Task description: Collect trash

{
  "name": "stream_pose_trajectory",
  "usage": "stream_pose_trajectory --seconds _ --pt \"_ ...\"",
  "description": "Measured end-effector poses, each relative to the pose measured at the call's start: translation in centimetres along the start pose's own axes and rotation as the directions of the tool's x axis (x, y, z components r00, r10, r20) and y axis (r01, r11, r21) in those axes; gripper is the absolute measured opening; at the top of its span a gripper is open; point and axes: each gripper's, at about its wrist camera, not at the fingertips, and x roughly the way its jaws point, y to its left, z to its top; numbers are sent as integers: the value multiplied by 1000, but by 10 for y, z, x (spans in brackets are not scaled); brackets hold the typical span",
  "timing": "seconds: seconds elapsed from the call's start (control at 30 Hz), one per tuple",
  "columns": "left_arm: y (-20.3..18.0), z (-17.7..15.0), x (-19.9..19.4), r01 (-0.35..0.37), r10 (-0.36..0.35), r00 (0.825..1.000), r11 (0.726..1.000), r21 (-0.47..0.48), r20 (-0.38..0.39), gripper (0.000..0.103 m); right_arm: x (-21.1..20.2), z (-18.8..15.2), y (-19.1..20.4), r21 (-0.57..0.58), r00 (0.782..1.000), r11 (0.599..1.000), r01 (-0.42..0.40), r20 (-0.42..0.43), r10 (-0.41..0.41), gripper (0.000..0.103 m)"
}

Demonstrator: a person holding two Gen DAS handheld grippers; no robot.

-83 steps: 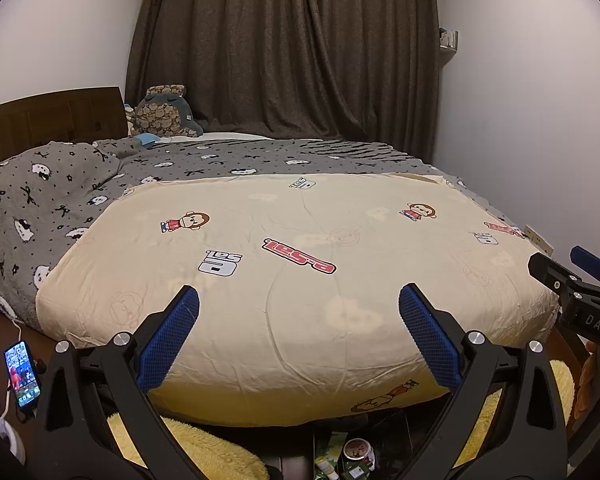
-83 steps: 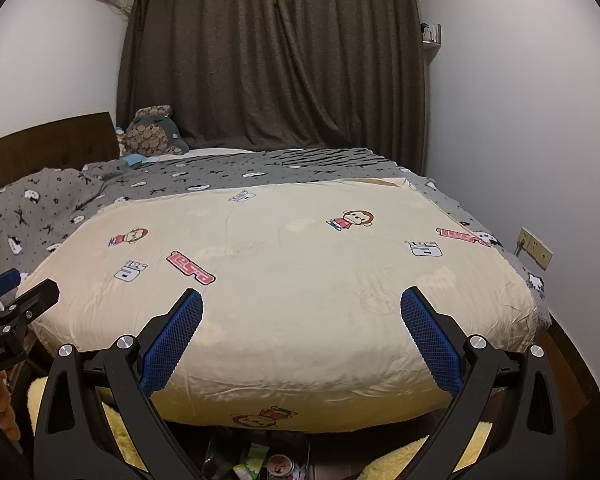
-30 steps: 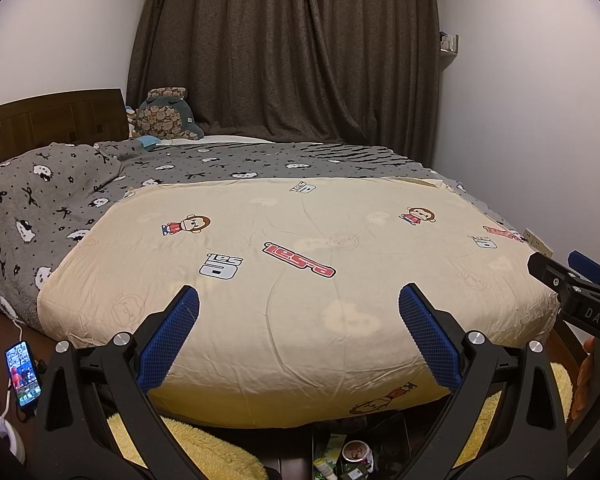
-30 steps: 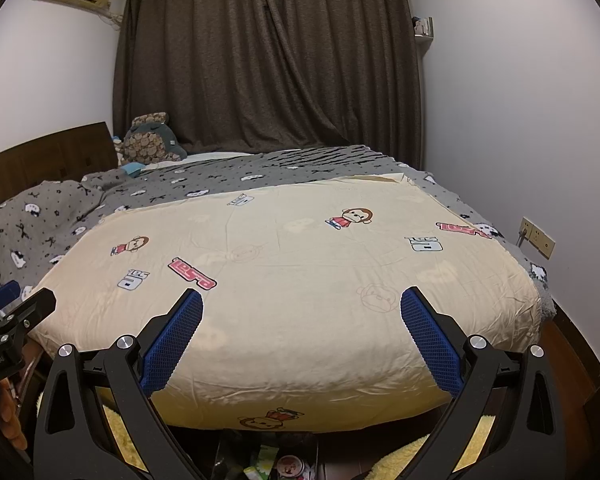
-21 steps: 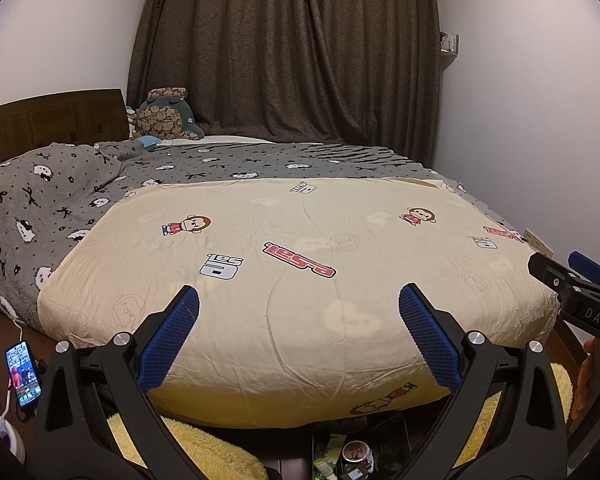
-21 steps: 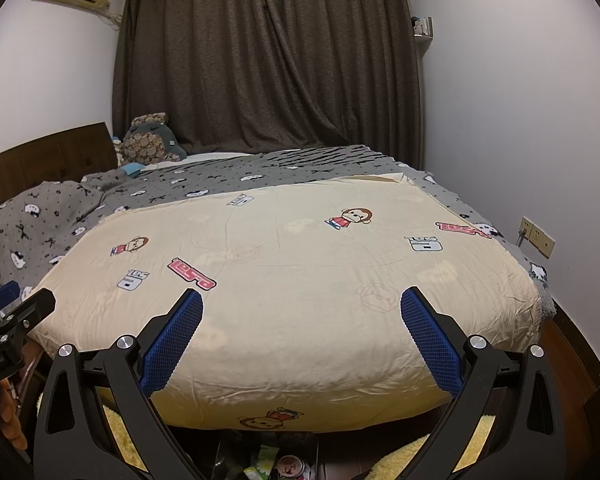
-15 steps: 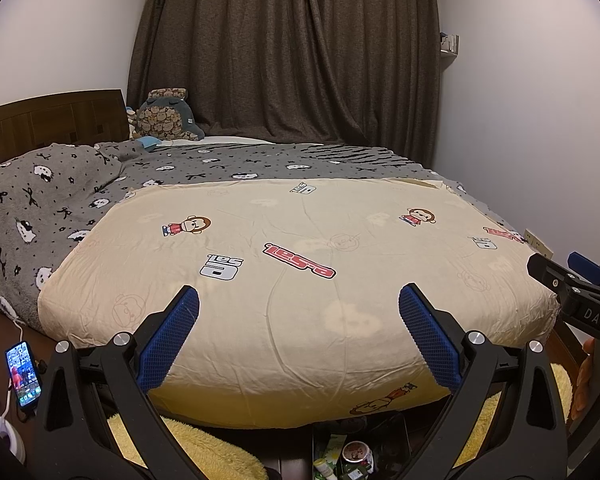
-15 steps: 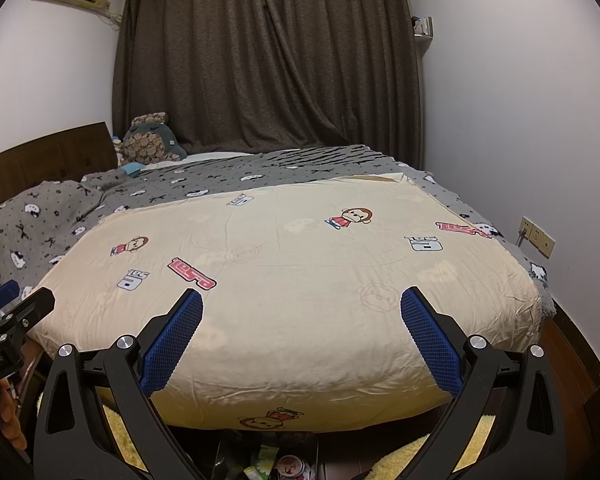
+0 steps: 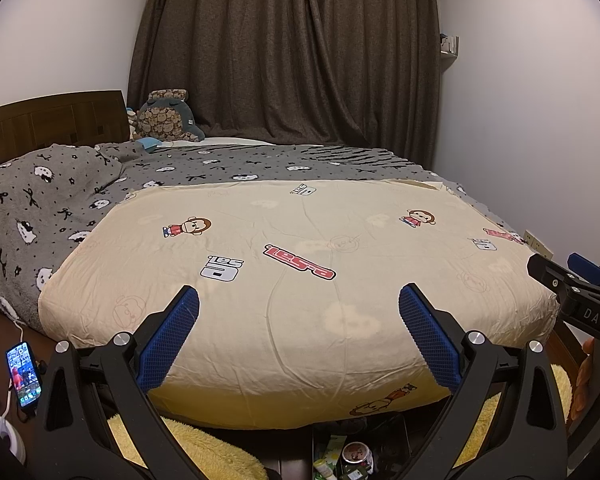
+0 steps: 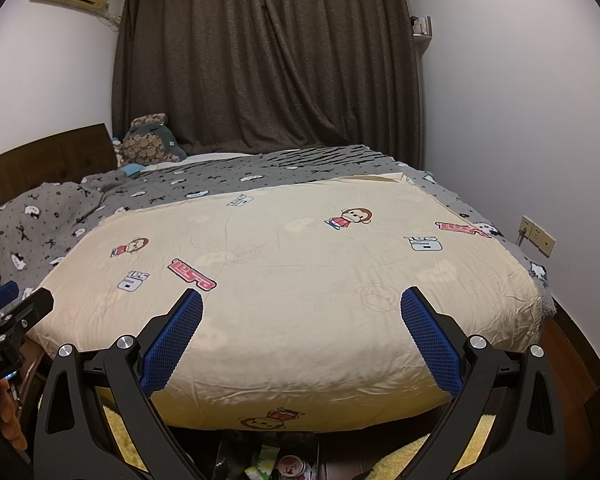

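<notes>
The trash (image 9: 342, 456) lies on the floor under the near edge of the bed: a small can (image 9: 355, 453) with a picture on its top and some green and white wrappers (image 10: 260, 460) beside it. Yellow fluffy rugs (image 9: 204, 446) lie on both sides of it. Above it, the left tongs (image 9: 299, 320) and the right tongs (image 10: 301, 322) are both wide open and hold nothing. The cream blanket (image 9: 300, 264) with monkey prints covers the near part of the bed. A phone (image 9: 23, 374) with a lit screen lies on the floor at the left.
</notes>
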Motion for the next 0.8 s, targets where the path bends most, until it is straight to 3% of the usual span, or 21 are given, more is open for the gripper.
stream_pose_trajectory --seconds 0.27,0.5,0.8 --pt "-4 5 -2 -5 5 1000 1000 9 4 95 -1 0 1 1 1000 1000 1 -2 -1 99" --pt "-7 7 -3 -80 80 997 997 13 17 95 0 0 2 3 1000 1000 4 -3 -4 99" --pt "-4 8 -6 -59 59 998 998 -2 34 95 0 -1 0 9 1000 1000 6 -4 -6 99"
